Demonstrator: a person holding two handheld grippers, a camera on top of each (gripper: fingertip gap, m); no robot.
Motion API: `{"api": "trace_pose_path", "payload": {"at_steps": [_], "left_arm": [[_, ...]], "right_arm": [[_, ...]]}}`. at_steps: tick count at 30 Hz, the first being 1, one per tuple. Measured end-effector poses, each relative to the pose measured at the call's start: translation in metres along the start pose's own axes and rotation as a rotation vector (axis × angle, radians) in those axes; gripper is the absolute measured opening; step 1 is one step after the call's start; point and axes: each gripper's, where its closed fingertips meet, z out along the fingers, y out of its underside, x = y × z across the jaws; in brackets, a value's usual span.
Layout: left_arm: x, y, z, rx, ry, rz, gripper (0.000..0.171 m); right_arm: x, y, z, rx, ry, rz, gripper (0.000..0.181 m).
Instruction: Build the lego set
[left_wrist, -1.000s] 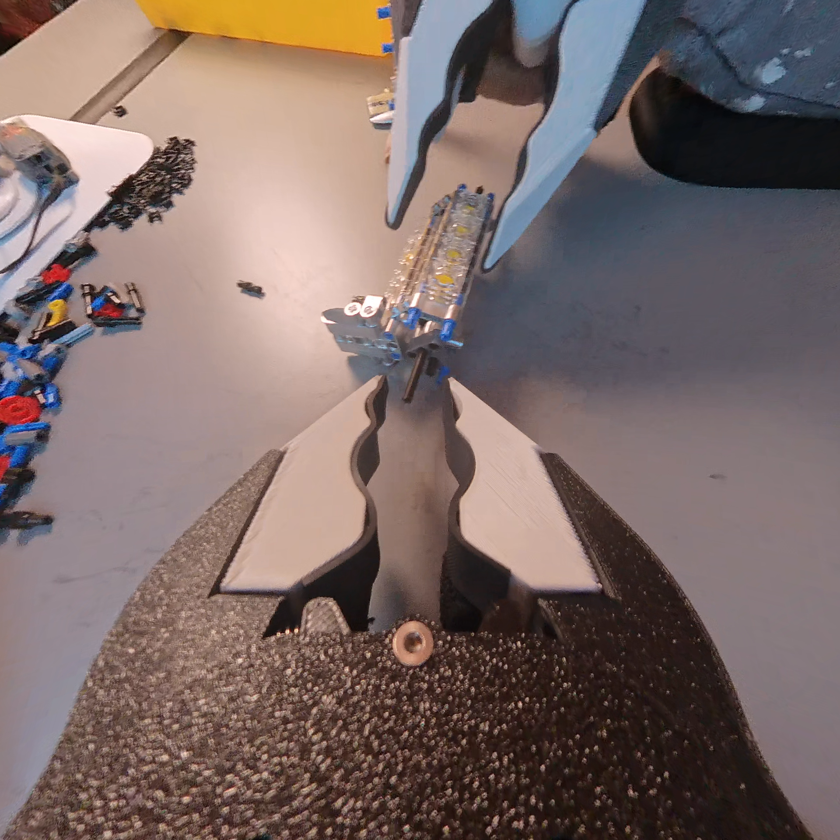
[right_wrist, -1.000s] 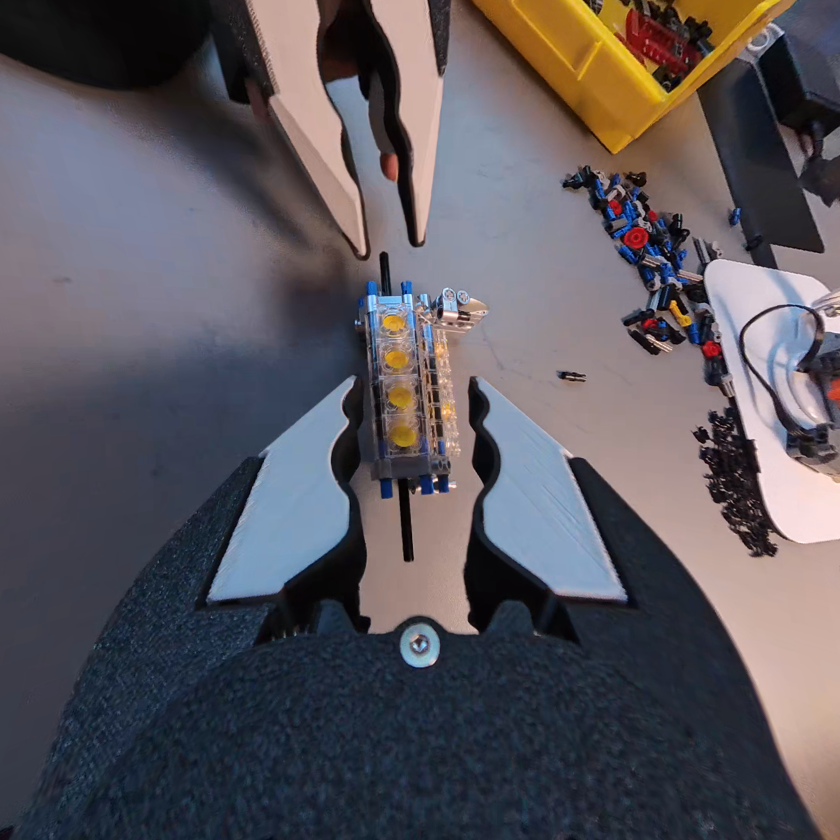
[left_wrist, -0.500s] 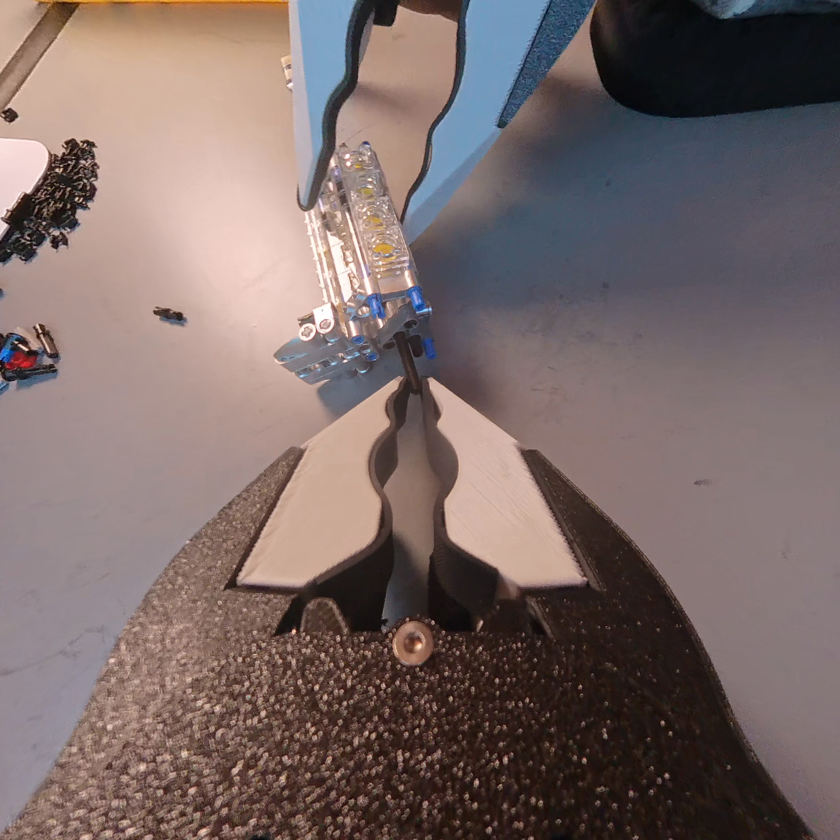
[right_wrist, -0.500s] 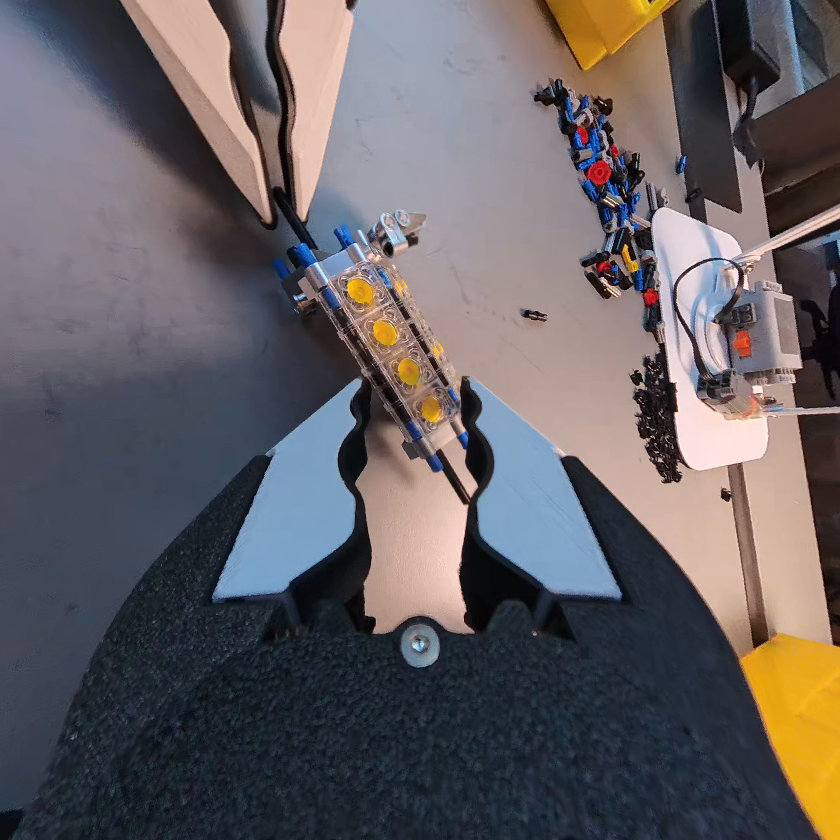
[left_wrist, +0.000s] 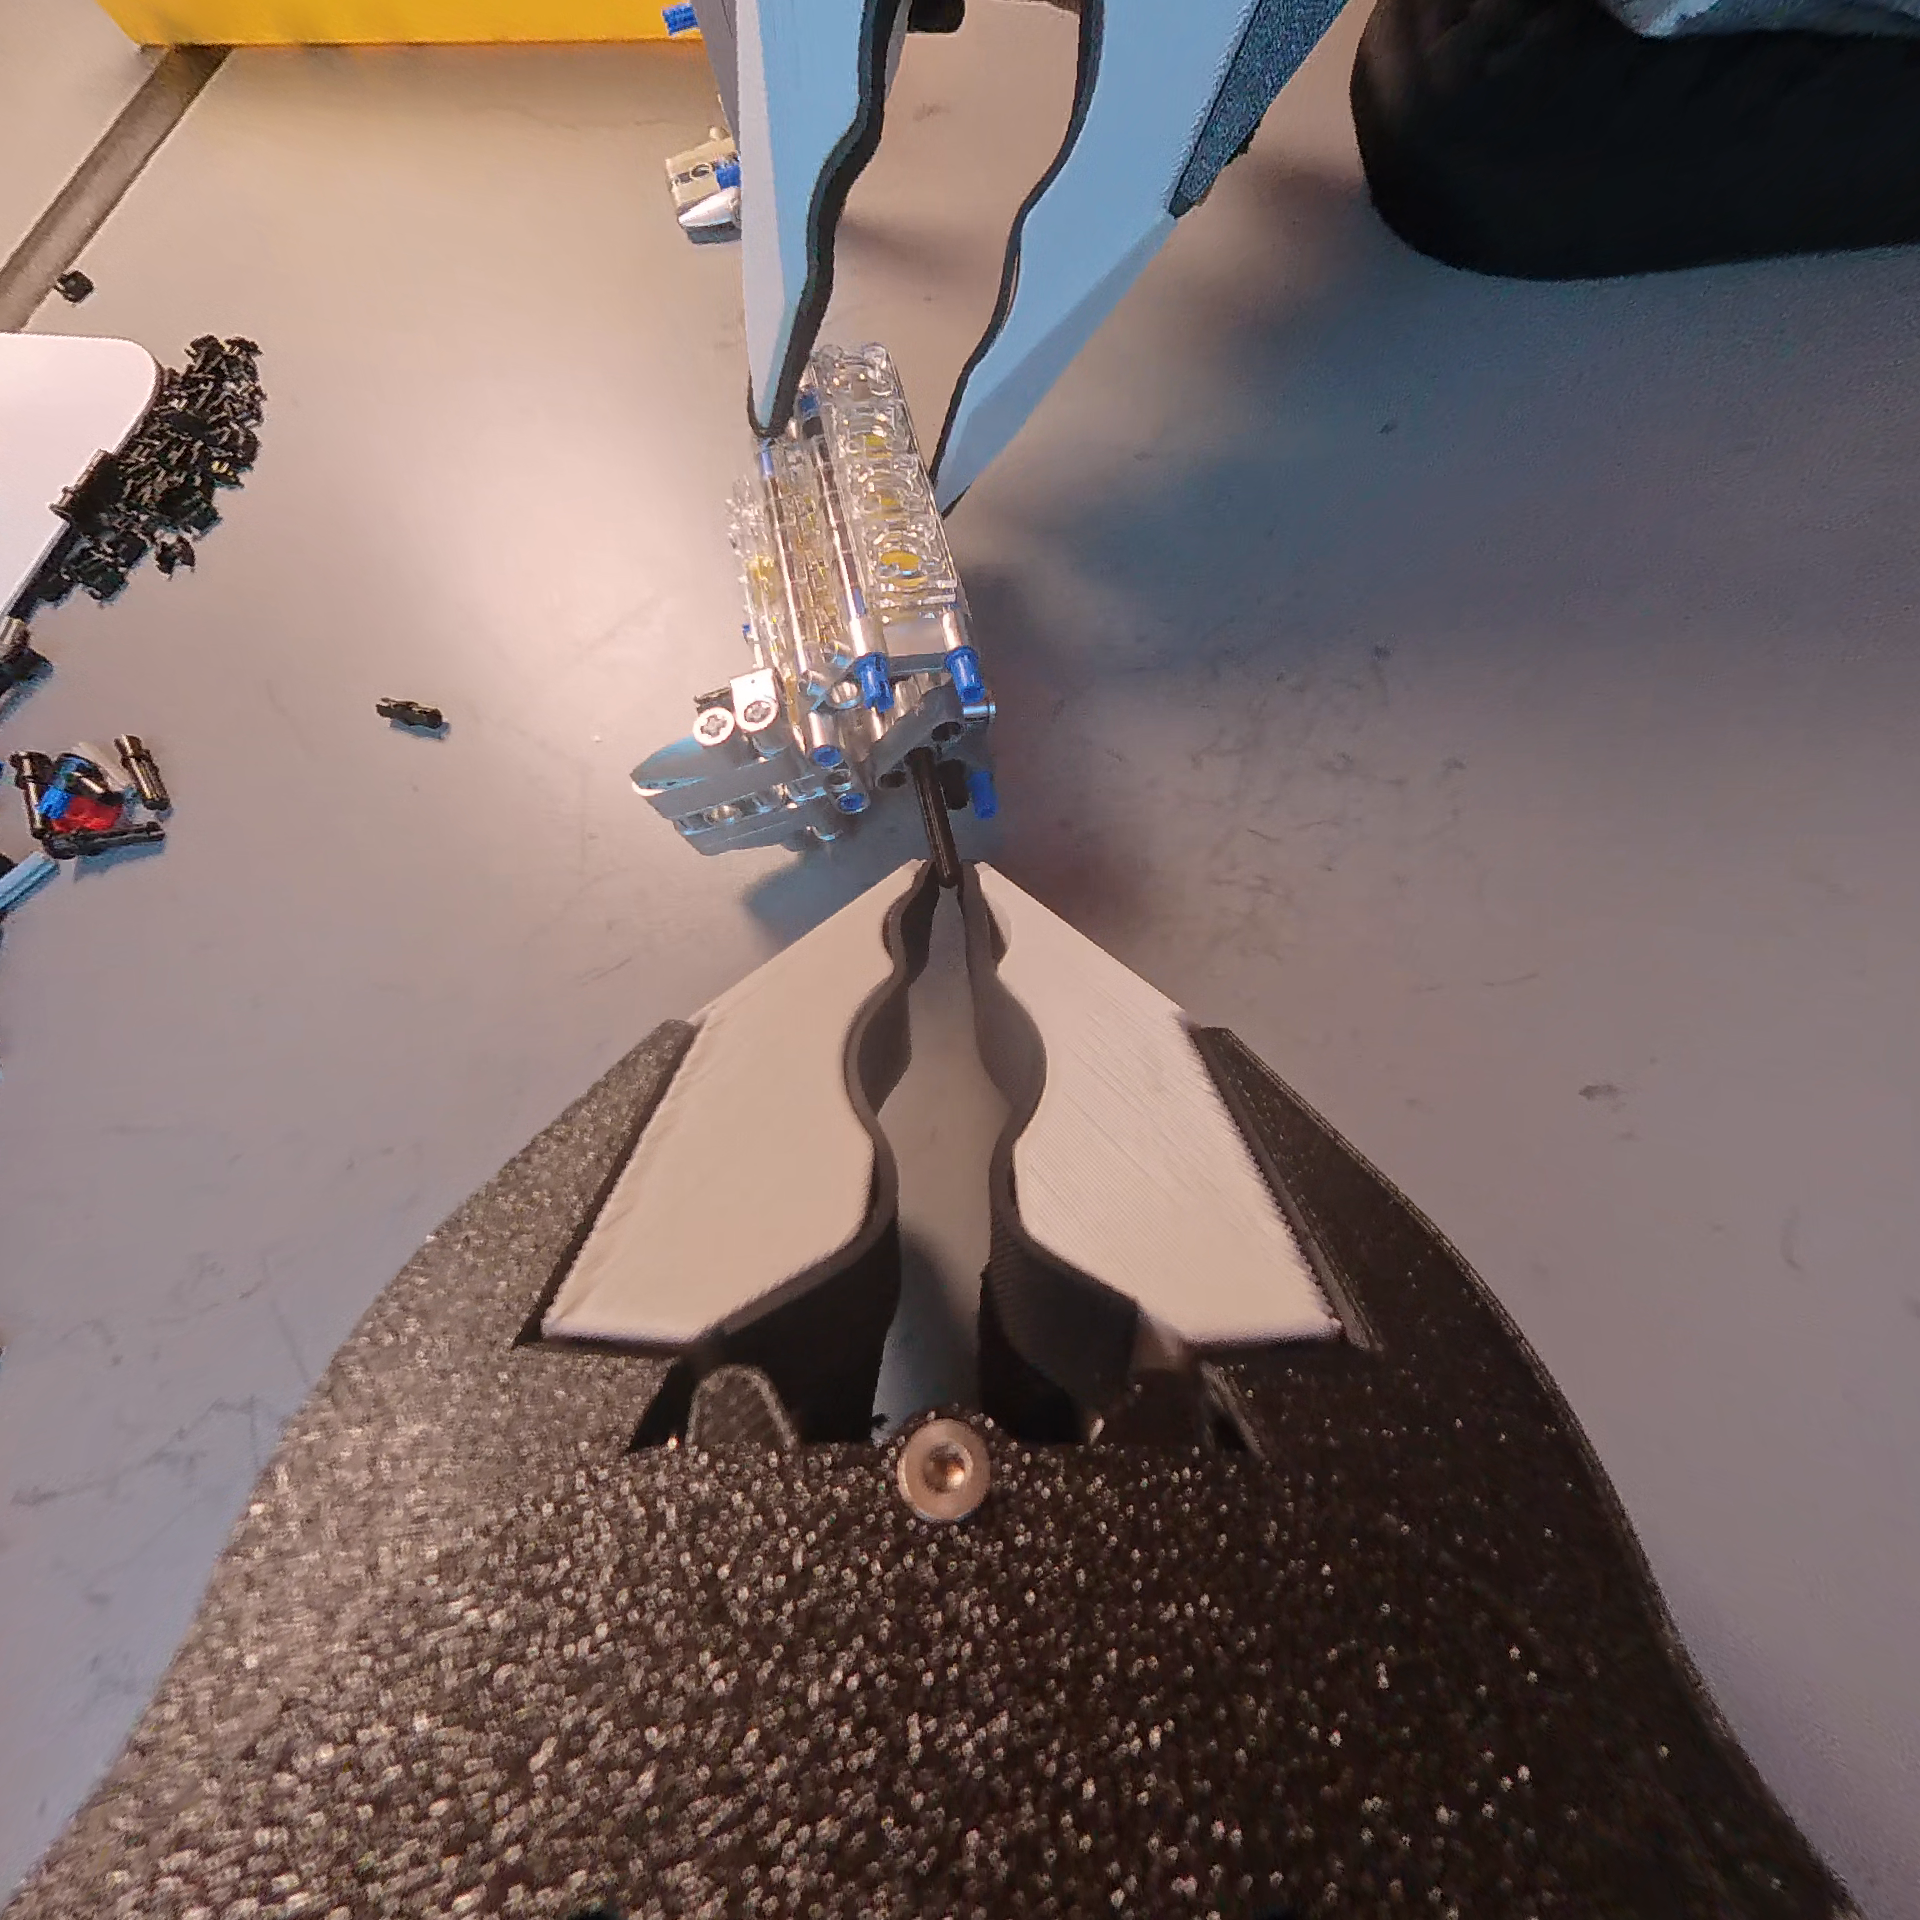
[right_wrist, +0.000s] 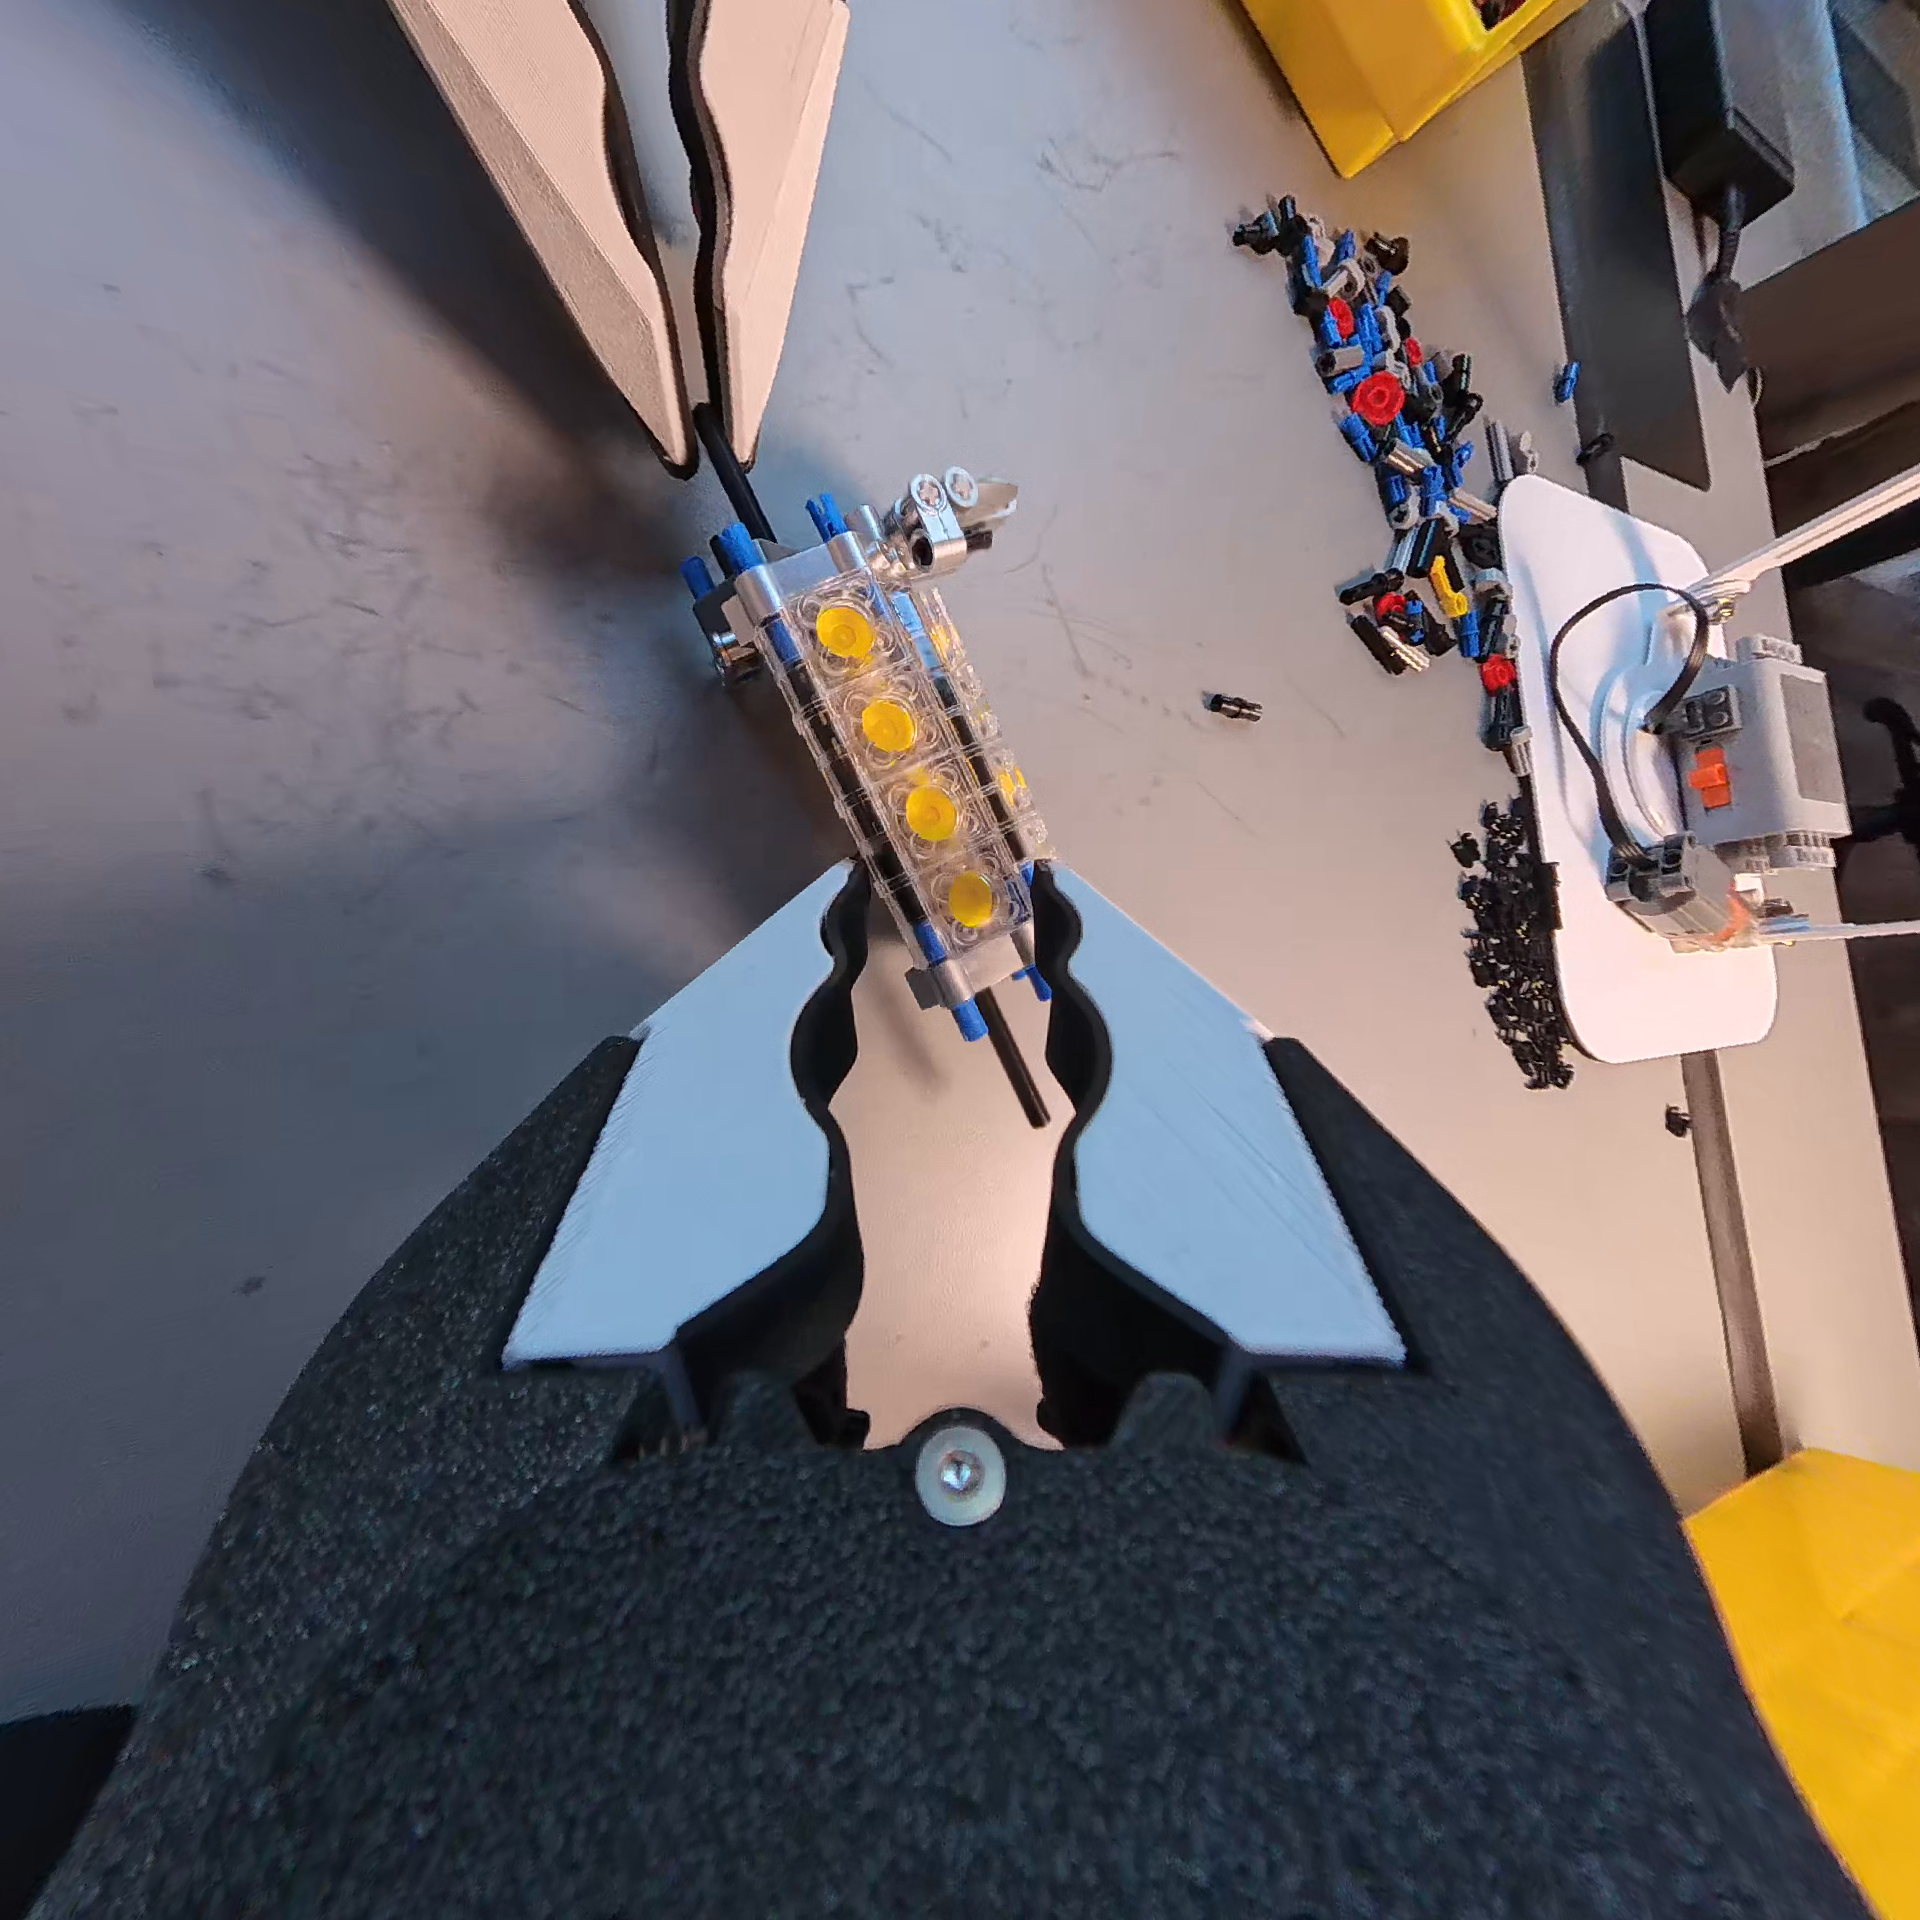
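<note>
On table | left tongs (left_wrist: 948, 878) pinch black axle (left_wrist: 932, 821) | right tongs (right_wrist: 945, 883) clamp brick engine (right_wrist: 894, 748) (clear)

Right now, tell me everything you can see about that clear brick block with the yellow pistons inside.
The clear brick block is a long row of see-through bricks with four round yellow pieces on top, grey end frames, blue pins and a black axle running through it. It looks like plastic. It lies at a slant over the grey table. The right gripper clamps its near end; the left gripper pinches the axle's far tip.
</note>
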Motion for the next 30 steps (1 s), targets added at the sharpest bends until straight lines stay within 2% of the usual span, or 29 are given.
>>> {"api": "trace_pose_path", "payload": {"at_steps": [3,6,9,12,13,15,16,18,20,22,24,26,28,30], "left_arm": [[-0.008,0.007,-0.002,-0.026,-0.034,-0.005,0.003],[-0.015,0.008,-0.012,-0.001,-0.045,-0.037,0.005],[-0.025,-0.002,-0.025,0.067,-0.072,-0.075,0.011],[-0.032,-0.01,-0.031,0.123,-0.089,-0.111,0.013],[-0.033,-0.011,-0.03,0.133,-0.089,-0.117,0.014],[-0.032,-0.012,-0.028,0.144,-0.091,-0.119,0.014],[-0.032,-0.013,-0.027,0.149,-0.094,-0.117,0.014],[-0.031,-0.018,-0.027,0.181,-0.098,-0.121,0.014],[-0.03,-0.03,-0.031,0.25,-0.094,-0.135,0.014],[-0.029,-0.047,-0.038,0.351,-0.082,-0.147,0.02],[-0.028,-0.067,-0.049,0.478,-0.066,-0.167,0.032],[-0.024,-0.086,-0.062,0.586,-0.064,-0.129,0.046],[-0.015,-0.098,-0.072,0.633,-0.087,-0.02,0.056],[-0.002,-0.104,-0.076,0.648,-0.093,0.064,0.059]], "right_arm": [[0.003,-0.013,-0.018,0.092,-0.036,0.08,0.048],[0.051,-0.011,-0.066,0.201,0.122,0.233,0.05],[0.098,0.027,-0.114,0.218,0.318,0.41,0.054],[0.107,0.076,-0.115,0.121,0.355,0.524,0.064],[0.103,0.089,-0.104,0.083,0.333,0.563,0.06],[0.094,0.104,-0.081,0.026,0.279,0.606,0.009],[0.094,0.099,-0.077,0.057,0.268,0.611,0.008],[0.098,0.068,-0.087,0.21,0.243,0.622,0.007],[0.104,0.019,-0.112,0.49,0.18,0.675,0.007],[0.097,-0.035,-0.143,0.822,0.0,0.734,0.007],[0.084,-0.072,-0.162,1.076,-0.254,0.844,0.006],[0.067,-0.094,-0.155,1.167,-0.537,0.963,0.007],[0.049,-0.109,-0.13,1.139,-0.685,1.028,0.006],[0.033,-0.12,-0.109,1.104,-0.789,1.077,0.006]]}}
